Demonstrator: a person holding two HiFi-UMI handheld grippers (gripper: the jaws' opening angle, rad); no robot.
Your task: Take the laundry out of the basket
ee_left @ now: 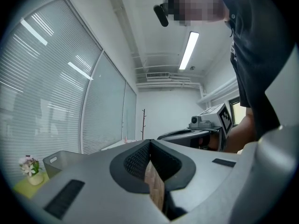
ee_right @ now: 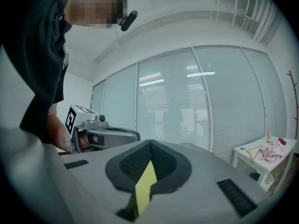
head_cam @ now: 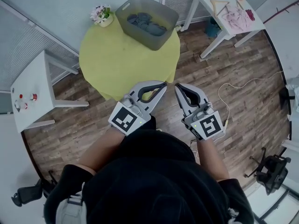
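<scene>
Two grey grippers we hold side by side, left gripper (head_cam: 163, 84) and right gripper (head_cam: 177, 86) both closed and empty, because the dark blue-grey laundry (head_cam: 145, 23) lies well ahead of them in a grey plastic basket (head_cam: 140, 34).

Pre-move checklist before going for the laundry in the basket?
1. Nothing held in left tool: ok, shut and empty.
2. Nothing held in right tool: ok, shut and empty.
3. Jaws open for a grab: not ok, both shut.
4. laundry in basket: ok, dark pile visible.
5. Tools at basket: not ok, both short of it, near the table edge.
6. flower pot out of the way: likely ok, beside the basket.
</scene>
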